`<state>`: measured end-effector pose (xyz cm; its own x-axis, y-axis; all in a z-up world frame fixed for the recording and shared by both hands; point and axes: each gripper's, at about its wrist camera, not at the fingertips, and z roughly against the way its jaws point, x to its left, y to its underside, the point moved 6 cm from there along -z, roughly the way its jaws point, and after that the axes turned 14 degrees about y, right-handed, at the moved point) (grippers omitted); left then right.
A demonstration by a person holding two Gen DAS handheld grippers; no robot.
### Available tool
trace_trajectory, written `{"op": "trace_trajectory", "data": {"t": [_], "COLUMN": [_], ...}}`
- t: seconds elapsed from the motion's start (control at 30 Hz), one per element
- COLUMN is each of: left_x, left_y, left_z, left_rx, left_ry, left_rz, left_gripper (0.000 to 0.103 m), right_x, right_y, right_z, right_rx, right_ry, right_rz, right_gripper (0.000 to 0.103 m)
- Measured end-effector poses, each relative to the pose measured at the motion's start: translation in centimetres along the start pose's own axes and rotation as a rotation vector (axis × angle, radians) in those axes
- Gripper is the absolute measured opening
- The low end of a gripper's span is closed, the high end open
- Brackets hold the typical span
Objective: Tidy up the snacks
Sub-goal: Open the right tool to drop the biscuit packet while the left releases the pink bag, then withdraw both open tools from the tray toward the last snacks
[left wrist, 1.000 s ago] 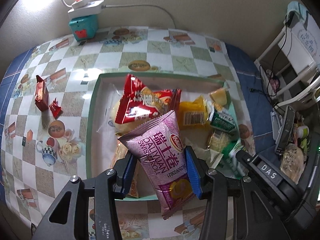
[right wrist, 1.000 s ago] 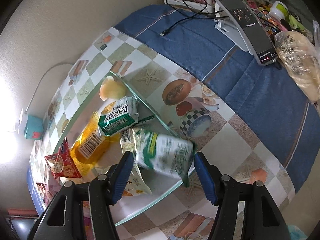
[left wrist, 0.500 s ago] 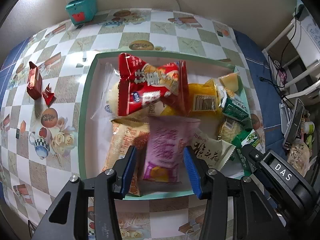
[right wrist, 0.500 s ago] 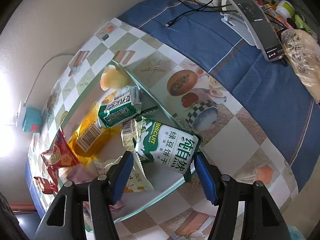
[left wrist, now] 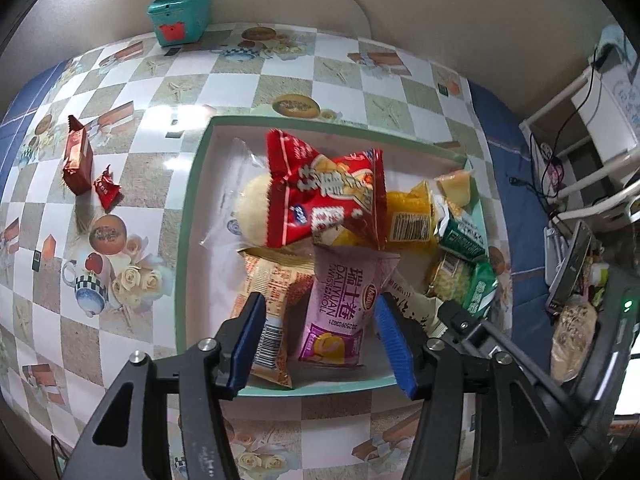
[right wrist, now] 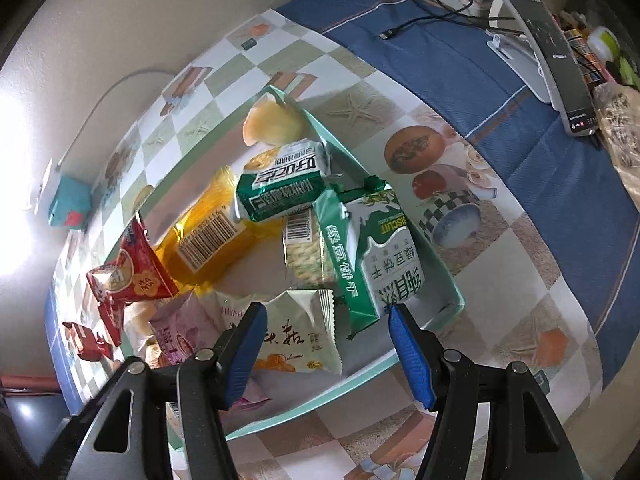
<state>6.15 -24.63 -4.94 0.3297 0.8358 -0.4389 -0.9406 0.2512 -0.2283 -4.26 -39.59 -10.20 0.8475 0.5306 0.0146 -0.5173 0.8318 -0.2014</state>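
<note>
Checkered counter (left wrist: 132, 184) carries a crowded tray (left wrist: 188, 216), where the purple packet (left wrist: 344, 304), loose between the opening jaws of the left hand-held gripper (left wrist: 320, 344), may topple onto neighbouring snacks, while the right hand-held gripper (right wrist: 328, 344) hangs open, holding nothing.

Tray (left wrist: 188, 240) on the checked tablecloth (left wrist: 132, 176), filled with snack packets; Swiss-roll packet (left wrist: 344, 312) at the tray's near edge, lying over a barcoded packet (left wrist: 272, 312) to its left; large crinkled packet (left wrist: 324, 200) behind it, resting on a bun in clear wrap (left wrist: 248, 208); biscuit packet (right wrist: 372, 256) leaning against the tray's right wall; two small wrapped snacks (left wrist: 78, 160) on the cloth, well left of the tray; box (left wrist: 180, 16) at the wall behind.
</note>
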Motion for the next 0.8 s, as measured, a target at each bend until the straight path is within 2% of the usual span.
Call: {"op": "trace_trajectory", "data": {"t": [0.07, 0.17, 0.3, 0.4, 0.57, 0.67, 0.8], "left_x": [0.1, 0.5, 1.4, 2.8, 7.2, 10.2, 14.8], "left_y": [-0.3, -0.8, -1.7, -2.4, -3.6, -4.0, -4.2], "left_z": [0.6, 1.8, 3.5, 4.9, 7.6, 8.9, 11.0], "left_rx": [-0.016, -0.042, -0.086, -0.128, -0.205, -0.242, -0.285], "left_ry": [0.013, 0.022, 0.018, -0.003, -0.062, -0.12, -0.181], "left_rz": [0.011, 0.02, 0.039, 0.052, 0.119, 0.165, 0.227], "left_gripper": [0.064, 0.067, 0.069, 0.079, 0.082, 0.091, 0.091], "right_x": [-0.1, -0.2, 0.2, 1.0, 4.3, 6.7, 9.6], "right_y": [-0.1, -0.4, -0.8, -0.8, 0.0, 1.1, 2.4], "right_z": [0.4, 1.2, 2.7, 4.0, 5.6, 5.9, 6.2], "right_rx": [-0.006, -0.026, -0.055, -0.091, -0.135, -0.142, -0.164], "right_ry": [0.0, 0.002, -0.018, -0.01, -0.023, -0.037, -0.048], "right_rz": [-0.007, -0.005, 0.001, 0.025, 0.112, 0.163, 0.215], "right_gripper": [0.069, 0.08, 0.08, 0.08, 0.08, 0.081, 0.081]}}
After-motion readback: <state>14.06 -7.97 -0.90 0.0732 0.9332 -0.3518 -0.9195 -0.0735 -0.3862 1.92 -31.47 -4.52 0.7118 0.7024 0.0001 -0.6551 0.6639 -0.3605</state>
